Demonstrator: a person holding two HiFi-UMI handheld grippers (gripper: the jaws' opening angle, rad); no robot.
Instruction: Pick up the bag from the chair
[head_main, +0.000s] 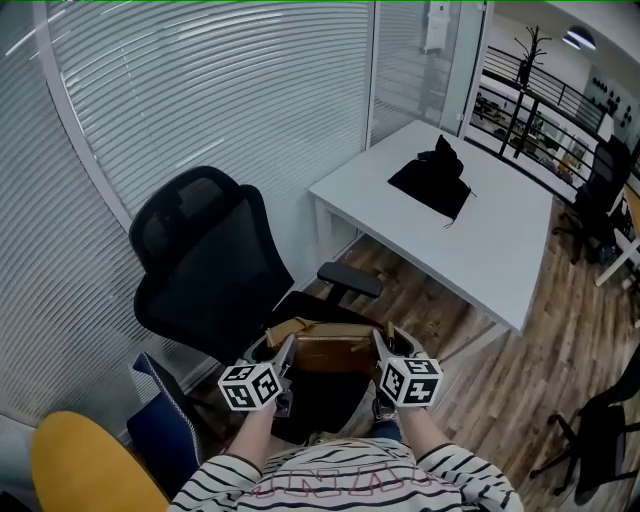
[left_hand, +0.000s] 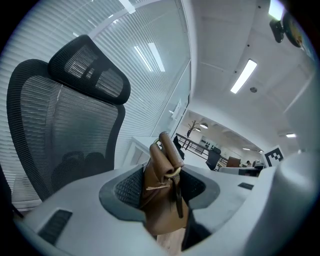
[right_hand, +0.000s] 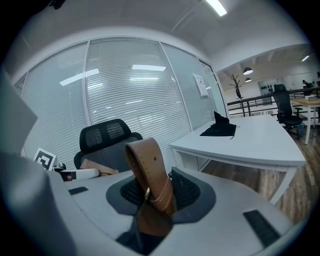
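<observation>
At the bottom of the frame, the pink lettering on the person's striped shirt (head_main: 345, 485) is too blurred to read. Both forearms reach straight forward, side by side. The only print on the grippers is the square markers on their cubes.

The left gripper (head_main: 285, 358) (left_hand: 160, 192) is pinched on a folded brown leather tab with a brass ring. The right gripper (head_main: 382, 352) (right_hand: 152, 197) is clamped on a stitched brown strap. Both belong to the tan leather bag (head_main: 325, 352), which is stretched between them in the lower centre, over the seat of the black mesh office chair (head_main: 200, 260). Its underside is hidden, so I cannot tell if it touches the seat.

Beyond, at upper right, a white table (head_main: 500, 250) carries a crumpled black cloth item (head_main: 432, 180) whose kind is unclear.
</observation>
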